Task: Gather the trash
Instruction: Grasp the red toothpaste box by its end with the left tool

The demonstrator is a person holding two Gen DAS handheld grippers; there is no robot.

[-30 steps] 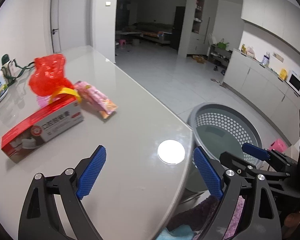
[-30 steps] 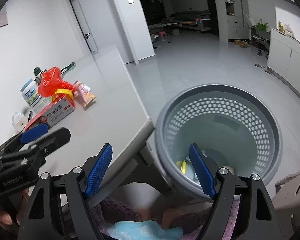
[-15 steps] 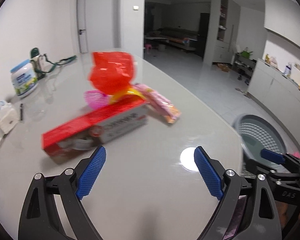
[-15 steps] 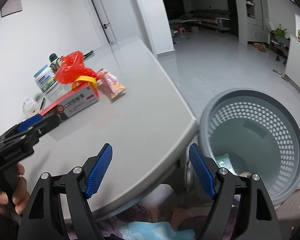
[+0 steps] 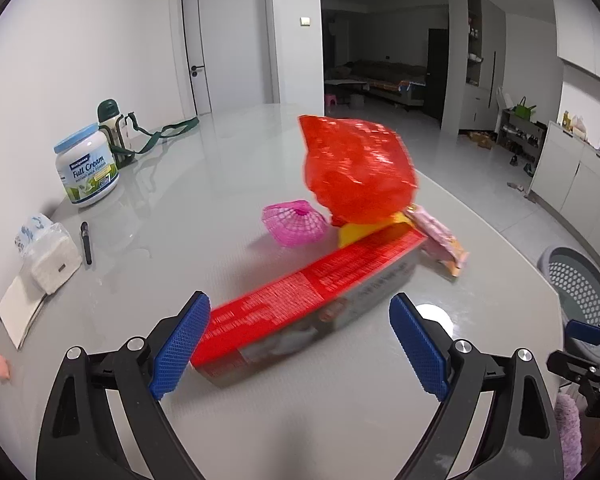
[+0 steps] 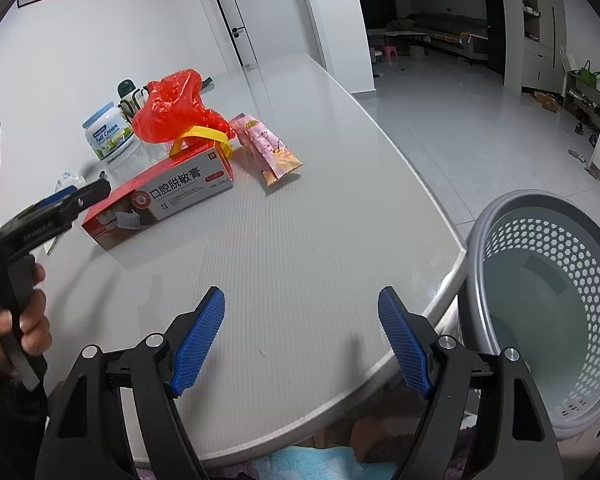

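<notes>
- The grey table point(image 6: 300, 240) carries the trash; the perforated grey basket point(image 6: 548, 300) stands off its edge, just right of the right gripper point(image 6: 300, 336).
- The step in hand appears to be the reach for the next piece: the left gripper point(image 5: 298, 346) hangs with jaws spread wide and nothing in them, its near end of the toothpaste box point(image 5: 312, 300) lying between the fingertips.
- Next, it likely needs to lower, straddle the box's narrow width and close.
- The box is long, red and white, rigid-looking.
- Beyond it sit a crumpled red bag point(image 5: 356, 172), a pink wrapper point(image 5: 436, 236) and pink netting point(image 5: 294, 228).
- The right gripper is likewise spread and empty.
</notes>
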